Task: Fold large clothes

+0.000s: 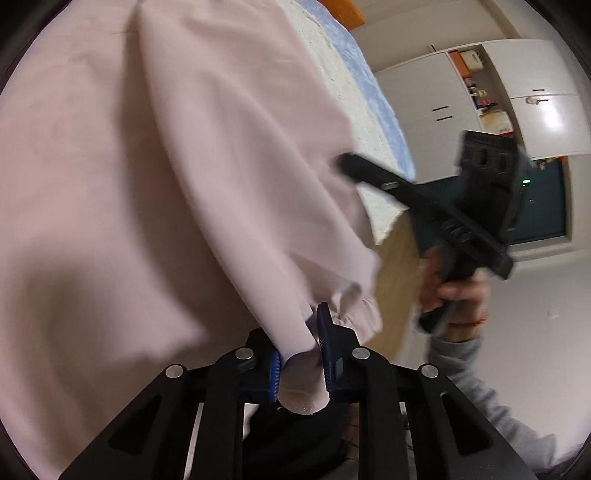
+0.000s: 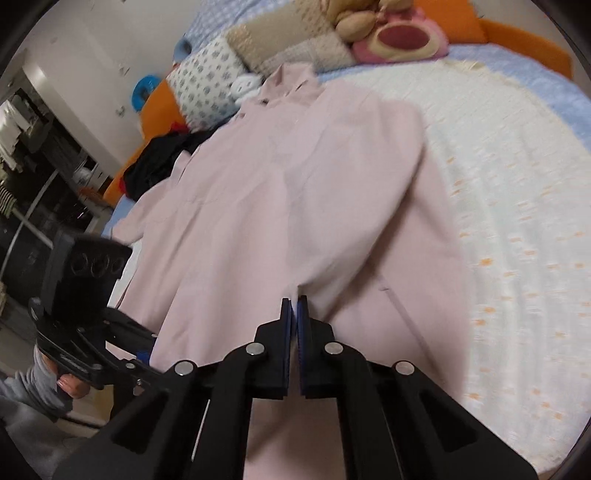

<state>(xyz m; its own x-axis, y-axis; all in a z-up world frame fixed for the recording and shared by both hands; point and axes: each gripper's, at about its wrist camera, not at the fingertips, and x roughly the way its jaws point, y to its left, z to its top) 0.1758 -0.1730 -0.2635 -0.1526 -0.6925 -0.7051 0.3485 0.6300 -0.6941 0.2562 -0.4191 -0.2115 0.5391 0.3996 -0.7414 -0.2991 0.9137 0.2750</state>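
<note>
A home bedroom — ahead of the right tongs [image 2: 296, 301] lies a bed [image 2: 517, 206] under a white knitted cover and pale blue sheet, framed by an orange surround [image 2: 524, 40]; beyond it, at the far end, sit patterned pillows [image 2: 207, 83] and plush toys [image 2: 391, 33]; a heap of dark clothing [image 2: 159, 162] lies to the left of the tongs at the bed's edge. To the right of the left tongs [image 1: 301, 350], past the bed's edge, stand white cupboards [image 1: 436, 99] with an open shelf of small household things [image 1: 487, 99] — plainly domestic storage.
</note>
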